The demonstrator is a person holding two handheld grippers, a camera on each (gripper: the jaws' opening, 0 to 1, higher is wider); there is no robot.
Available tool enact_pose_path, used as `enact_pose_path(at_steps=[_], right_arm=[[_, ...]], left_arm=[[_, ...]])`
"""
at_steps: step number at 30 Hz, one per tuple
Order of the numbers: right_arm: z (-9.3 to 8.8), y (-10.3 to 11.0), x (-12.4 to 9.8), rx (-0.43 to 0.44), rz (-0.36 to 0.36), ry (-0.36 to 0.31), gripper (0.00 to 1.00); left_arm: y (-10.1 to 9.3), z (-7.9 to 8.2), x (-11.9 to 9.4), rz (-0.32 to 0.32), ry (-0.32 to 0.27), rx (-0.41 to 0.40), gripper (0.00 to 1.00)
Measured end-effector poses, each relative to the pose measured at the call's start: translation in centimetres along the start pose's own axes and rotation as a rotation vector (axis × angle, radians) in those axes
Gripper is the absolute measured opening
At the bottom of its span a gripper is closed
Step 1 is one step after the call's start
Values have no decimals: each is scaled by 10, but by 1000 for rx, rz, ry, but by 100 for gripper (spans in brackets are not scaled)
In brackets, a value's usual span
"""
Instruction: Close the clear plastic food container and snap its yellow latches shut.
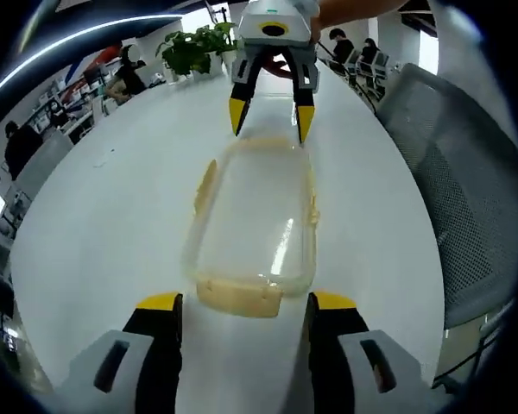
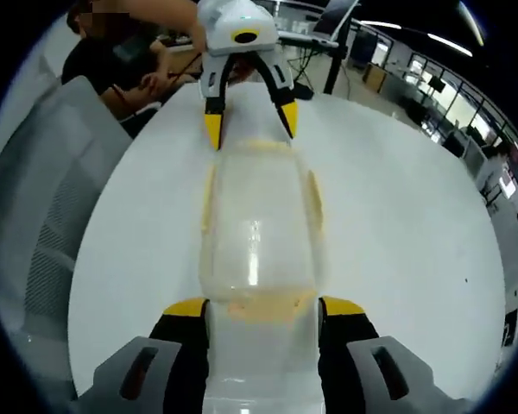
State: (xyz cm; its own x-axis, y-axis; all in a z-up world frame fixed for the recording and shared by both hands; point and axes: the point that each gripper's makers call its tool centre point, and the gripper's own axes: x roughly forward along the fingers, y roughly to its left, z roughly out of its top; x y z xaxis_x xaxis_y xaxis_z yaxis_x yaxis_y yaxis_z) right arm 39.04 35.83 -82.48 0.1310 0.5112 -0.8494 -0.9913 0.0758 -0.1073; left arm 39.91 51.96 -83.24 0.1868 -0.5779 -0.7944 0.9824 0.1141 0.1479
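A clear plastic container (image 1: 257, 226) lies lengthwise on the white table (image 1: 112, 216) with its lid on. Yellow latches sit at its near end (image 1: 239, 297), its far end, and along both long sides (image 1: 205, 185). My left gripper (image 1: 246, 304) is open, its yellow-tipped jaws either side of the near end latch. Opposite it, my right gripper (image 1: 269, 122) hangs open over the far end. In the right gripper view the container (image 2: 259, 228) runs away from my right gripper (image 2: 263, 309), whose jaws flank the near latch (image 2: 261, 306); the left gripper (image 2: 250, 128) is open at the far end.
A grey mesh chair (image 1: 453, 190) stands by the table's edge, also seen as the chair (image 2: 43, 198) in the right gripper view. A potted plant (image 1: 194, 47) sits at the table's far end. People sit at desks (image 1: 125, 73) beyond; a person (image 2: 125, 52) leans near the table.
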Motion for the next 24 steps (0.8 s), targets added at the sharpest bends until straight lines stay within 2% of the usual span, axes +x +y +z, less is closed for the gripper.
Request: enact_pose_path(at_steps=[7,16,21,24], right_arm=[[-7,1,6,-1,31,39,49],[-9,1,10,13,51,59,47],[-10,1,12,19,64,64,46],[-12,2,13,19,73,70,45]], left_arm=[[6,-1,0,-17,40,47,58],[6,-2,3,-65,60,53,55],[0,-3,5,-130,61,47,42],[0,-4,6,-138,61,25,41]])
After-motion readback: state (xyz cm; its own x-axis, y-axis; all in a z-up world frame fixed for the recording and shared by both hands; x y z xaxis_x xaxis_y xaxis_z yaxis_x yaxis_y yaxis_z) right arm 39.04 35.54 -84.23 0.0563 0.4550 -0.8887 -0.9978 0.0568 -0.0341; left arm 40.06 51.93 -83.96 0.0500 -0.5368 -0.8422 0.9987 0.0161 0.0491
